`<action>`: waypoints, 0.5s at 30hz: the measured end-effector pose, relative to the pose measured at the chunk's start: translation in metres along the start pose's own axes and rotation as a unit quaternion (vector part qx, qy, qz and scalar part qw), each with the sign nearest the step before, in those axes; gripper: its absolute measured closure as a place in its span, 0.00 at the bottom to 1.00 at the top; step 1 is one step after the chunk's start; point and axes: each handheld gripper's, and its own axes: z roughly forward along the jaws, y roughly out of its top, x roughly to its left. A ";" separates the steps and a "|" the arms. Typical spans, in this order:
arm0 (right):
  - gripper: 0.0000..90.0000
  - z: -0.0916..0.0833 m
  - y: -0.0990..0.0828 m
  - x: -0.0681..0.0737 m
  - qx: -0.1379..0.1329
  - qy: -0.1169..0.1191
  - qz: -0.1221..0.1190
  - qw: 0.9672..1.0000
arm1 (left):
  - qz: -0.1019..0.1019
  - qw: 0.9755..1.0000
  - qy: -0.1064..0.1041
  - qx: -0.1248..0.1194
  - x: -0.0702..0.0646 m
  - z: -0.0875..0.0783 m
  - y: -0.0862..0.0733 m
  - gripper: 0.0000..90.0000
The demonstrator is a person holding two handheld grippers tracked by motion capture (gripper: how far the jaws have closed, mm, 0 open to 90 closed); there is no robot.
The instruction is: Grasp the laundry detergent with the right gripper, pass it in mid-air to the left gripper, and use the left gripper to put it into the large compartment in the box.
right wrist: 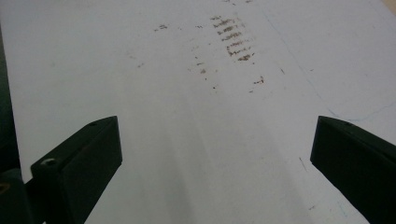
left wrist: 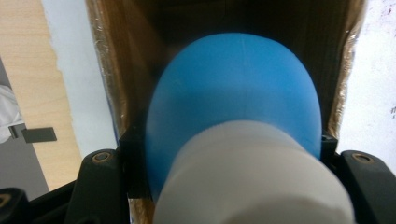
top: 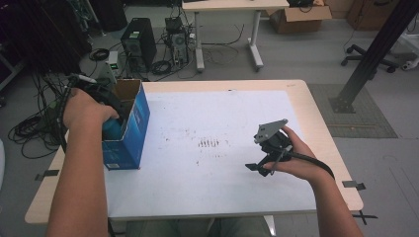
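Two hand-held grippers are at work over the pale wooden worktop (top: 316,113) covered by a white sheet. The left hand-held gripper (top: 111,118) reaches into the open top of a tall blue cardboard box (top: 129,133) standing at the left edge of the worktop, and its jaws are clamped on a round blue plastic bottle with a white cap (left wrist: 233,98). In the left gripper view the bottle sits inside the box's brown inner walls, cap end nearest the camera. The right hand-held gripper (top: 259,165) hangs low over the white sheet at the near right, well apart from the box, its jaws spread wide with nothing between them. Faint brown smudges (right wrist: 233,42) mark the sheet's middle.
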 end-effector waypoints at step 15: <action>0.02 -0.002 -0.001 0.000 -0.004 0.003 0.001 1.000 | 0.000 1.000 0.001 0.010 0.000 0.018 0.001 0.43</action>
